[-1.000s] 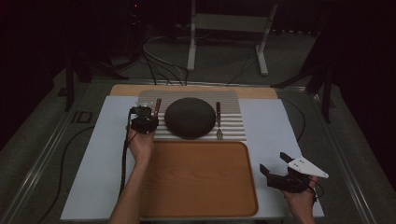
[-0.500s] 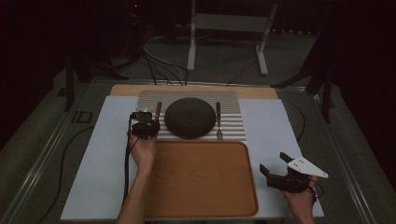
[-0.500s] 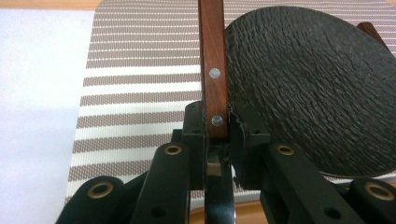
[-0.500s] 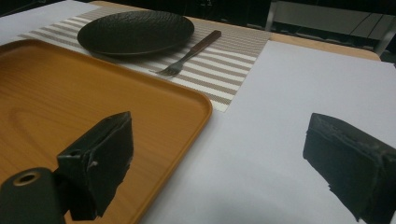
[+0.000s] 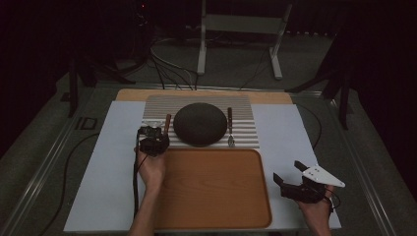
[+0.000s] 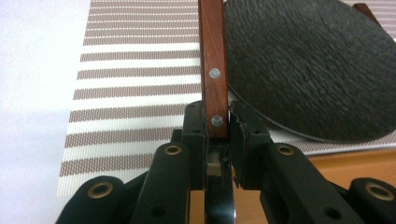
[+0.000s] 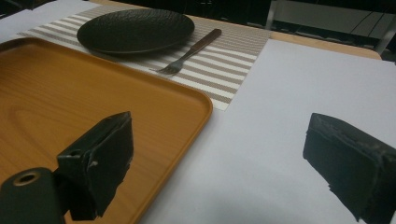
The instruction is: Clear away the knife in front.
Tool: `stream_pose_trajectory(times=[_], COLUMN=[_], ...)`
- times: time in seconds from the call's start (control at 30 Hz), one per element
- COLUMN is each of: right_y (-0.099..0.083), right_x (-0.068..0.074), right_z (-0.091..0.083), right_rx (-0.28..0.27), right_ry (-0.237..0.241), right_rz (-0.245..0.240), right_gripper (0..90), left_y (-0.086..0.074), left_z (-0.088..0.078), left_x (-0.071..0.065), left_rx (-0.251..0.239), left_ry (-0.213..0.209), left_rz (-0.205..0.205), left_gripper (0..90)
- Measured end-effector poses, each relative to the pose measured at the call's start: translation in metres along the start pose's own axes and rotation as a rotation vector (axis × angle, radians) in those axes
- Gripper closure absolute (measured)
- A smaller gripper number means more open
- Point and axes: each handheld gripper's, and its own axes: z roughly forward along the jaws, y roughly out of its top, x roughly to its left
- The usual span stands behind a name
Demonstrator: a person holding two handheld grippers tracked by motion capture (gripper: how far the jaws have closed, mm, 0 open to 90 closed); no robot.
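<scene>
A knife with a wooden handle [image 6: 212, 56] lies on the striped placemat [image 6: 135, 88], just left of a black textured plate [image 6: 308, 65]. My left gripper [image 6: 217, 126] is shut on the near end of that handle, with the steel blade showing below the jaws. In the high view the left gripper [image 5: 154, 142] sits at the tray's far left corner, and the knife handle [image 5: 167, 120] points away from it. A fork [image 5: 229, 127] lies right of the plate [image 5: 200, 124]. My right gripper [image 5: 287, 172] rests open over white table cover, right of the tray, its jaws wide apart [image 7: 219, 158].
A wooden tray [image 5: 211, 187] with a raised rim lies bare in front of the placemat [image 5: 246, 105]. In the right gripper view the tray [image 7: 70, 93], plate [image 7: 135, 29] and fork [image 7: 189, 51] lie to the left. Cables and a metal stand sit beyond the table.
My left gripper has drawn back toward the person and slightly right, bringing the knife with it along the placemat. The right gripper has stayed put.
</scene>
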Motion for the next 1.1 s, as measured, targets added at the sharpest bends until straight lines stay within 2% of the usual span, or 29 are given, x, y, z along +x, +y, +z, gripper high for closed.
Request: stream_pose_trajectory(times=[0.13, 0.2, 0.27, 0.47, 1.1], right_y=[0.000, 0.000, 0.000, 0.000, 0.000], right_x=[0.000, 0.000, 0.000, 0.000, 0.001], right_z=[0.000, 0.000, 0.000, 0.000, 0.001], right_rx=[0.001, 0.001, 0.000, 0.002, 0.007], right_ry=[0.000, 0.000, 0.000, 0.000, 0.002], right_rz=[0.000, 0.000, 0.000, 0.000, -0.003], right_gripper=[8.7, 8.7, 8.7, 8.6, 8.6], left_y=[-0.004, -0.012, -0.012, -0.026, -0.054], left_z=[-0.001, -0.003, -0.003, -0.006, -0.015], left_x=[-0.001, -0.001, -0.001, -0.002, -0.009], left_rx=[0.001, 0.002, 0.002, 0.003, 0.025], left_ry=[0.006, 0.011, 0.011, 0.009, 0.019], left_rz=[0.006, 0.004, 0.004, -0.005, 0.020], left_gripper=[78.0, 77.9, 78.0, 78.0, 78.0])
